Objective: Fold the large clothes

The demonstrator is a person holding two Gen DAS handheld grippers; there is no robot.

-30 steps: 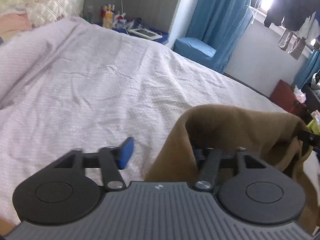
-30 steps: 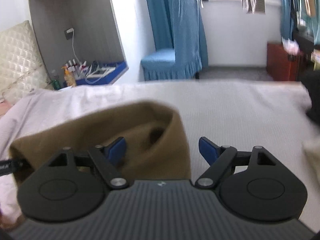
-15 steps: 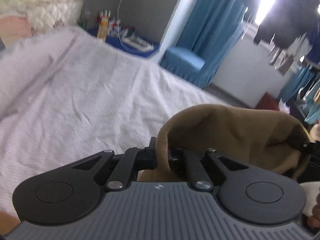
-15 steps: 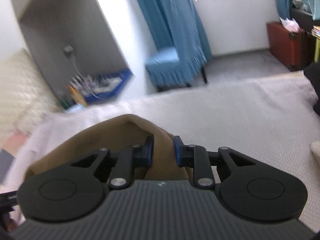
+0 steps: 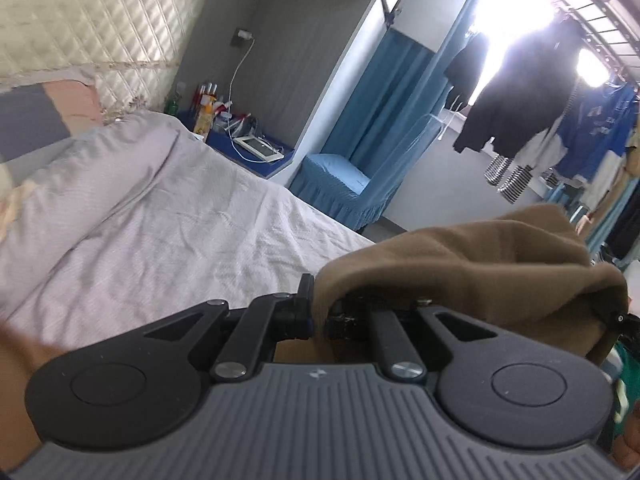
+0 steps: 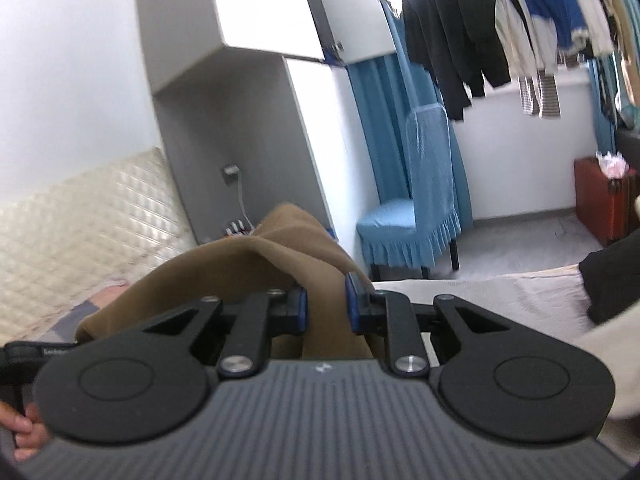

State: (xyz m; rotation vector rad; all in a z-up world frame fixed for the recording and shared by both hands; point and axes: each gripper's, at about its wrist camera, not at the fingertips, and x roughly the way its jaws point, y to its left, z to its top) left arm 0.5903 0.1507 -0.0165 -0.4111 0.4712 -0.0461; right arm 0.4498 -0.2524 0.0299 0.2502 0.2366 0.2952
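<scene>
**A:** What is around you?

**B:** From my left gripper [image 5: 318,314], the bed [image 5: 180,216] with its pale creased sheet fills the nine o'clock side. At twelve o'clock a blue-covered chair [image 5: 340,184] stands before a blue curtain [image 5: 384,92], and at eleven a low blue shelf [image 5: 240,144] carries bottles and a white tablet. Dark clothes [image 5: 516,108] hang against the bright window at one o'clock. From the right gripper [image 6: 326,306] I see a red cabinet [image 6: 600,200] at three o'clock and something black [image 6: 612,280] lying on the bed's edge.

**A:** Anything in the way?

**B:** Only the brown garment [image 5: 460,264] itself; it drapes across the lower middle of both views and hides the sheet behind it.

**A:** How does it look?

**B:** Plain brown, soft, bunched in thick folds, slung between my two tools above the bed.

**A:** And your grip?

**B:** My left jaws are pressed nearly together on a thin fold. My right jaws are closing, a thicker wad of the cloth squeezed between the blue pads [image 6: 353,300].
</scene>
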